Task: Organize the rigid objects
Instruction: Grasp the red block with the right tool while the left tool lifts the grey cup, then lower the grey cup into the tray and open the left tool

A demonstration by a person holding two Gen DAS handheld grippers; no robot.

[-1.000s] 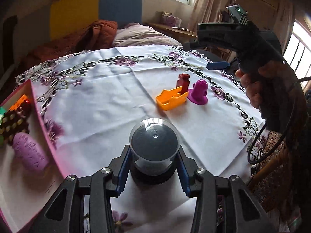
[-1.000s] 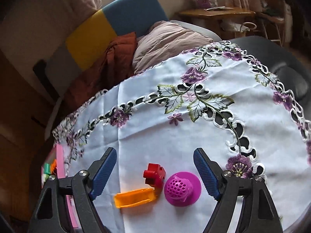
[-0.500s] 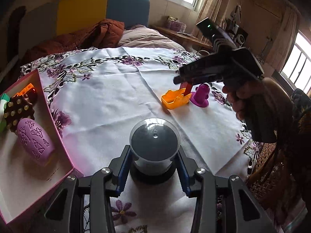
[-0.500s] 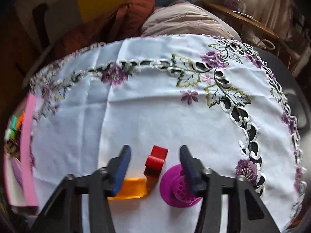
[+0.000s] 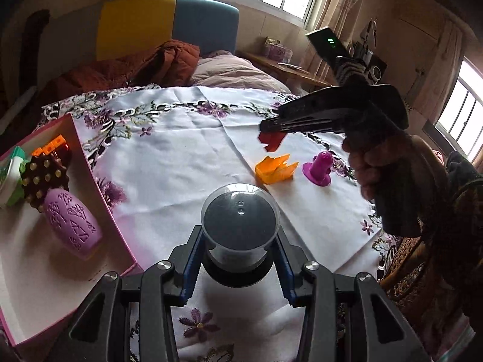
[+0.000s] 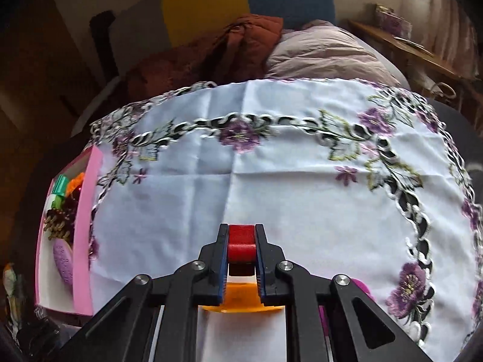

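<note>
Above embroidered white cloth (image 6: 271,187), right claw (image 6: 241,242) pinching blocky red plastic piece (image 6: 241,249), left claw (image 5: 240,242) clamping domed clear jar (image 5: 240,220)

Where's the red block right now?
The red block is pinched in the right gripper, lifted just above the orange piece and left of the purple toy.

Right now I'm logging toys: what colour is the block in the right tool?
Red block; right wrist view shows it best.

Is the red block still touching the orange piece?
Apart. The left wrist view shows the red block lifted in the right gripper, white tablecloth visible between it and the orange piece.
</note>
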